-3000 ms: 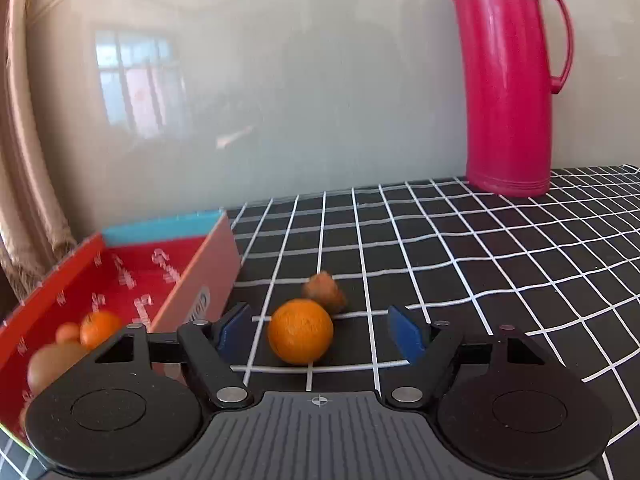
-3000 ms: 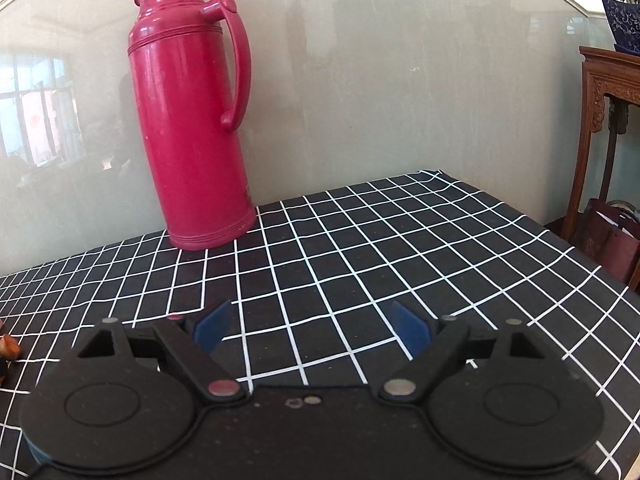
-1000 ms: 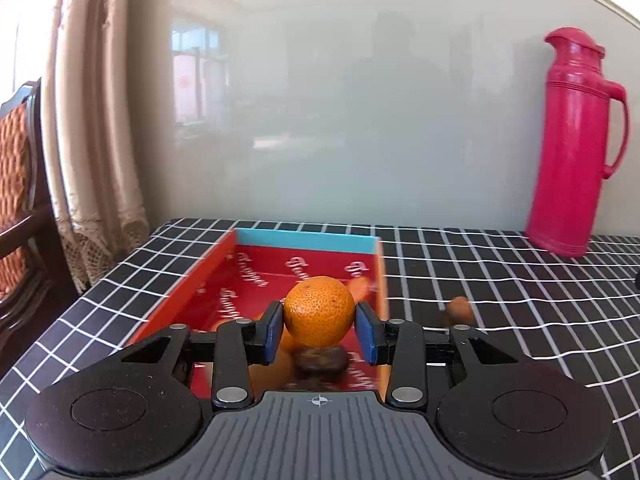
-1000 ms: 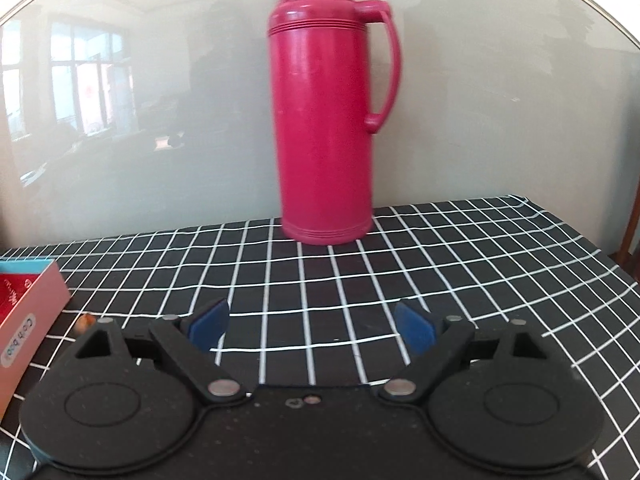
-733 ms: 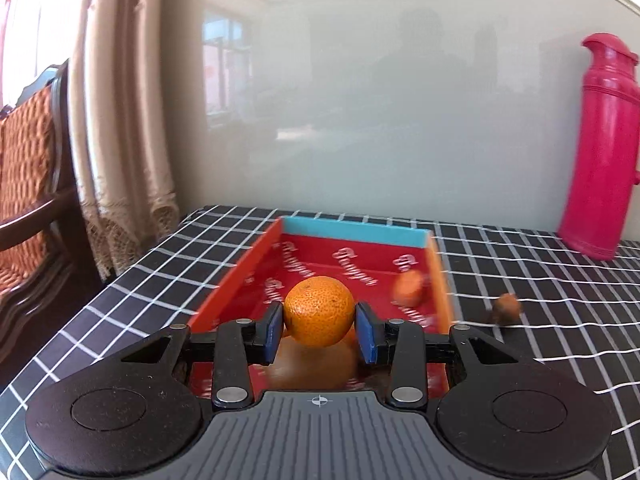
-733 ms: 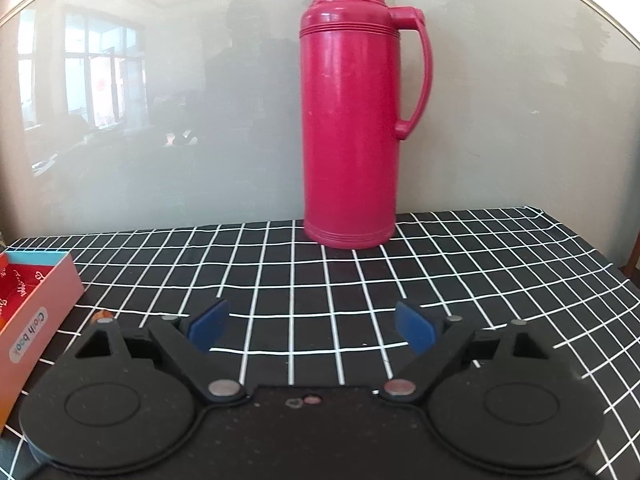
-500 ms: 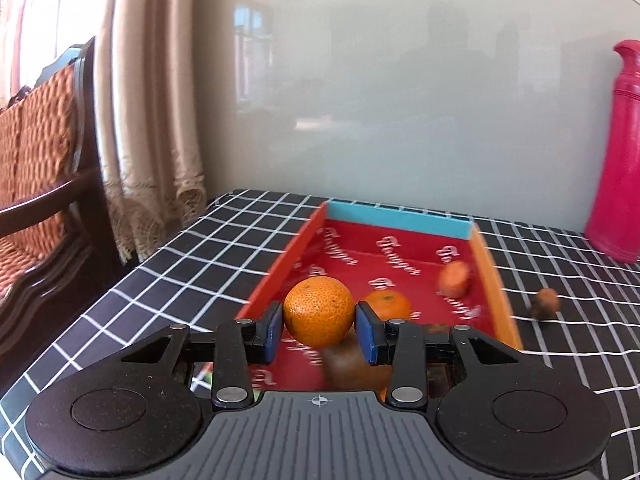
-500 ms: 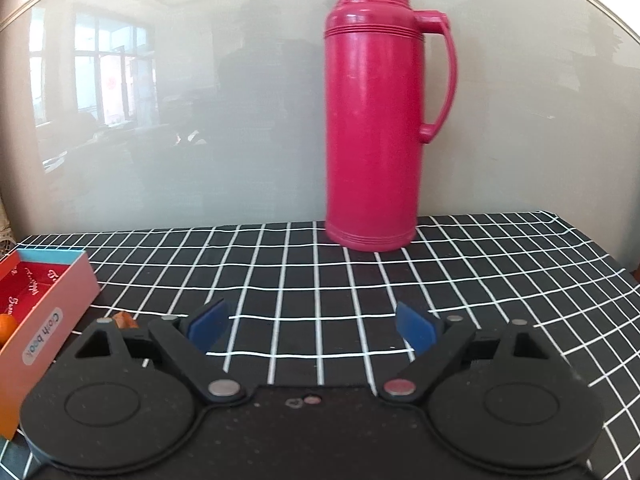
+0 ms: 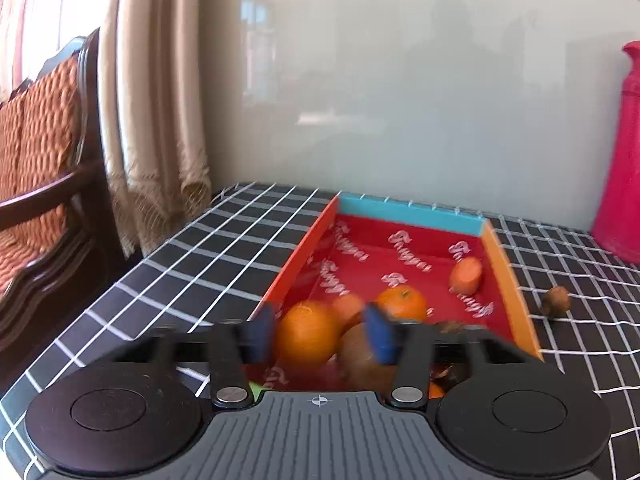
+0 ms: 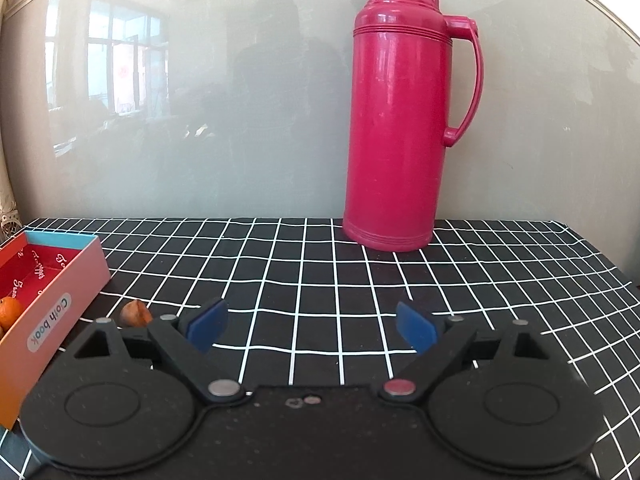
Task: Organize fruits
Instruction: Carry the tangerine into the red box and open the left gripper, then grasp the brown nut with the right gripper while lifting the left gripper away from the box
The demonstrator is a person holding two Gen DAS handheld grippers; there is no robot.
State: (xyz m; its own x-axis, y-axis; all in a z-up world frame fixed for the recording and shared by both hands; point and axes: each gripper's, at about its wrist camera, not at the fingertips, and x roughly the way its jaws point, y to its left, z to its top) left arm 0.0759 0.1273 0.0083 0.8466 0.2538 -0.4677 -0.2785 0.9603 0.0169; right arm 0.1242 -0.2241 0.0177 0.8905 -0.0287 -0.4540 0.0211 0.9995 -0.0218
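Opening left gripper frees orange inside box.

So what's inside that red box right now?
The box holds oranges: one between the opening left fingers, another behind, plus an orange chunk and a brown fruit. The gripper hides the near end.

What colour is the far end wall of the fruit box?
Light blue; the far wall of the box shows best in the left wrist view.
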